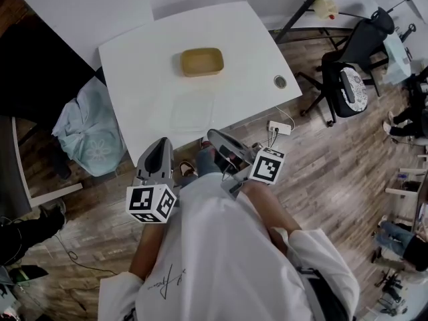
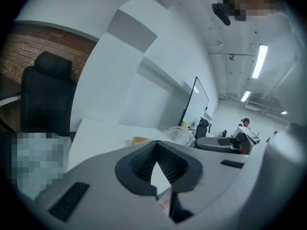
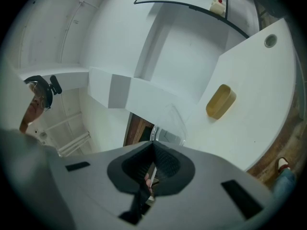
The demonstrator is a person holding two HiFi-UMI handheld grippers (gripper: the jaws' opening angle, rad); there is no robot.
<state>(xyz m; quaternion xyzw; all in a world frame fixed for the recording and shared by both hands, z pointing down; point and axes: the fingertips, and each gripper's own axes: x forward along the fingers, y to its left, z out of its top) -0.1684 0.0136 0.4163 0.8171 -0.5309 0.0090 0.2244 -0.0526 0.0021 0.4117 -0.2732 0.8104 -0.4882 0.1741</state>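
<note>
Clear container [image 1: 192,110] lies on table [image 1: 134,65] ahead of left gripper [image 1: 159,142] and right gripper [image 1: 213,135], both closed, empty.

White table [image 1: 134,65] ahead of left gripper [image 1: 160,142] and right gripper [image 1: 212,136]; near edge just beyond both tips. Clear container [image 1: 192,110] on tabletop, closest to tools, straight ahead, between their lines. Tan tray [image 1: 201,61] farther ahead, past clear container, apart from it. Round cable hole [image 1: 280,81] in tabletop, ahead and well right of right gripper, near table edge. Wooden floor [image 1: 334,159] beneath tools; white power strip [image 1: 280,127] lies on it, right of right gripper, beside table edge.
</note>
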